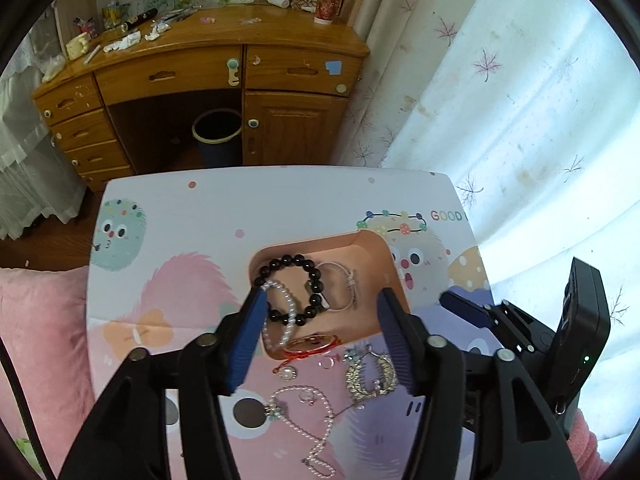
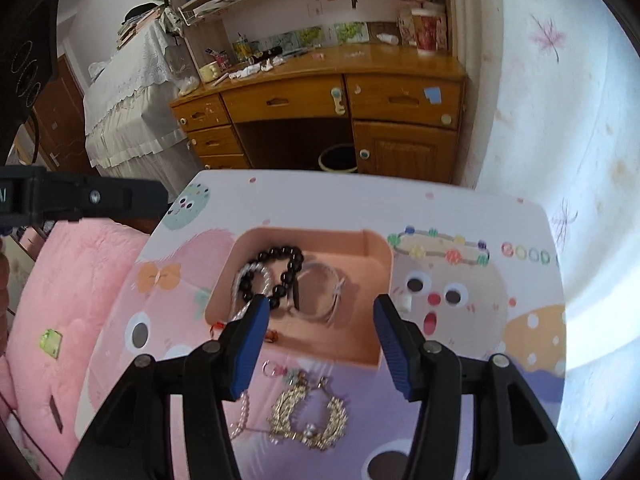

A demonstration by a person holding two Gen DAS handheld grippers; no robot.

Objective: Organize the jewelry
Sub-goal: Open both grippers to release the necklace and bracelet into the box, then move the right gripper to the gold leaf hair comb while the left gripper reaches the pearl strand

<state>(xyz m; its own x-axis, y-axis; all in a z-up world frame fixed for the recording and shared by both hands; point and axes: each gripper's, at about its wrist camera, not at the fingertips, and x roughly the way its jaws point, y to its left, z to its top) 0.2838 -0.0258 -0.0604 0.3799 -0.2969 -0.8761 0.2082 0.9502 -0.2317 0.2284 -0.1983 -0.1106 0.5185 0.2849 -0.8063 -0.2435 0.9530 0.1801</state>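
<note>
A pink tray sits on a cartoon-print table. In it lie a black bead bracelet, a pearl bracelet, a thin silver bangle and a red cord bracelet. In front of the tray lie a gold crescent earring pair, a pearl necklace, a pearl ring and small rings. My left gripper is open and empty above the tray's near edge. My right gripper is open and empty over the tray.
The table has its far edge facing a wooden desk with a bin under it. A pink quilt lies to the left. A curtain hangs at right.
</note>
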